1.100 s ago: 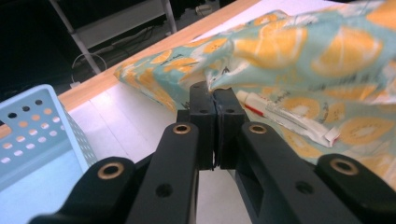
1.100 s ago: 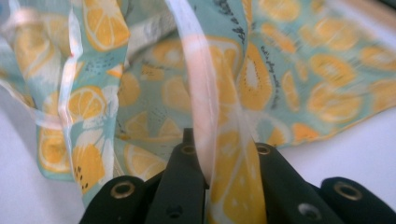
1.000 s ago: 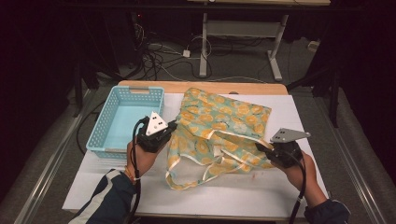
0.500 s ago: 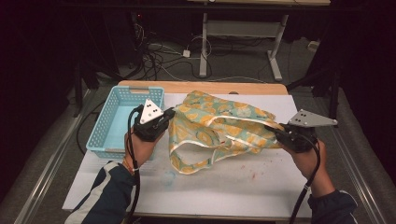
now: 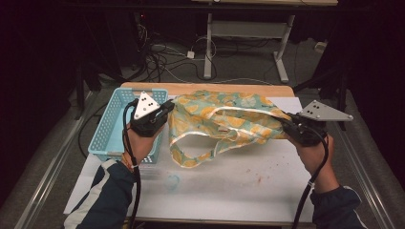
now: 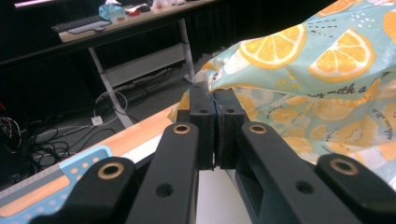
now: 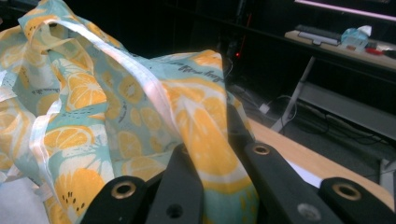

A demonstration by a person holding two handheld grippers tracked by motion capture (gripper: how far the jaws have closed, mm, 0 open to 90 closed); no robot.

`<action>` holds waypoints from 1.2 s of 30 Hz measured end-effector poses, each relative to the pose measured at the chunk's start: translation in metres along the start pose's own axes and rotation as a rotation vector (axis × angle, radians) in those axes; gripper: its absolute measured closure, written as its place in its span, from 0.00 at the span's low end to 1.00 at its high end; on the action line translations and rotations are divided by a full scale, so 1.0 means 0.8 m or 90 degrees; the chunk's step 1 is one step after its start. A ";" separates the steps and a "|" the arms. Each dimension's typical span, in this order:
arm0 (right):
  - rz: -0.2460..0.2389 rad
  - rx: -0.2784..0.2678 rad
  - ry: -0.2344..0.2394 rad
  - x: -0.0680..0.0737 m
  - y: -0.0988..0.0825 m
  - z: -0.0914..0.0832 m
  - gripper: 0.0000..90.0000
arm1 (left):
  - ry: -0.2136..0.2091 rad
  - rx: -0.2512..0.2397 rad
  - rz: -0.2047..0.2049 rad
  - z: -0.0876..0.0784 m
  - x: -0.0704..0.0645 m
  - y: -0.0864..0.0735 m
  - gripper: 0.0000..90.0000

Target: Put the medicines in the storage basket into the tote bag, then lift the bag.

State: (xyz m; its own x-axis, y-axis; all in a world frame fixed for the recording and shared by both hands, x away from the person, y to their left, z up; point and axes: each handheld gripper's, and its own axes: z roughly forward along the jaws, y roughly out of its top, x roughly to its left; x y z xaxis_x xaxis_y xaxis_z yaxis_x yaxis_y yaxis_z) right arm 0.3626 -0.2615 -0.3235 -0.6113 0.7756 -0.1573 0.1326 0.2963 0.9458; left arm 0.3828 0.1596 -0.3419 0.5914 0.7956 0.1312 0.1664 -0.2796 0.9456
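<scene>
While the high view looks down on the white table (image 5: pixel 248 186), the person has a citrus-print fabric bag (image 5: pixel 224 119) stretched between both hands, lifted at the two ends with its pale handle loop sagging down onto the tabletop in the middle. The left gripper (image 5: pixel 167 109) sits at the bag's left edge, right beside the blue basket (image 5: pixel 107 138), which stands on the table's left side. The right gripper (image 5: pixel 285 125) is at the bag's right edge, near the table's right side. Both have those grey three-cornered plates on top, and cables trail down along the dark sleeves.

In the left gripper view, the left gripper (image 6: pixel 214 100) has its jaws pressed fully together, basically no gap, and the bag (image 6: pixel 308 70) starts right at their tips, so it looks pinched on the very edge of the fabric. Orange slices and some script lettering are printed on the teal cloth. A corner of the basket (image 6: pixel 88 161) and the wooden table edge (image 6: pixel 135 135) show lower left.

In the right gripper view, the right gripper (image 7: pixel 212 140) is closed down on the bag (image 7: pixel 93 102), with a fold of cloth draped over and between the jaws, hiding the tips. The shiny handle strap (image 7: pixel 135 70) runs diagonally across the fabric.
</scene>
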 end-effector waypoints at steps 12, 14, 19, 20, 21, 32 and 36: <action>-0.007 -0.039 -0.029 0.002 0.030 -0.013 1.00 | 0.008 -0.035 0.002 -0.008 0.002 0.025 0.96; -0.008 -0.047 -0.034 0.002 0.038 -0.015 1.00 | 0.008 -0.038 0.000 -0.011 0.002 0.033 0.96; -0.012 -0.063 -0.045 0.001 0.054 -0.020 1.00 | 0.011 -0.055 -0.002 -0.013 0.006 0.047 0.96; -0.013 -0.067 -0.047 0.000 0.056 -0.020 1.00 | 0.012 -0.057 -0.003 -0.011 0.007 0.049 0.96; -0.011 -0.066 -0.051 0.000 0.059 -0.020 1.00 | 0.011 -0.059 -0.005 -0.009 0.008 0.051 0.96; 0.032 -0.045 -0.098 -0.029 0.061 0.008 1.00 | 0.032 -0.052 -0.003 0.052 0.016 0.058 0.96; 0.044 -0.029 -0.128 -0.044 0.052 0.024 1.00 | 0.046 -0.045 0.008 0.075 0.014 0.057 0.95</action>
State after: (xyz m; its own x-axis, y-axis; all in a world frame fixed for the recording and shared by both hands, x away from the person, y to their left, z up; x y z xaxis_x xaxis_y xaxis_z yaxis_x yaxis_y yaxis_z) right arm 0.4045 -0.2653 -0.2838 -0.4331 0.8903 -0.1407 0.1311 0.2167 0.9674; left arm 0.4444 0.1238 -0.3148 0.5343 0.8296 0.1621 0.1016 -0.2534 0.9620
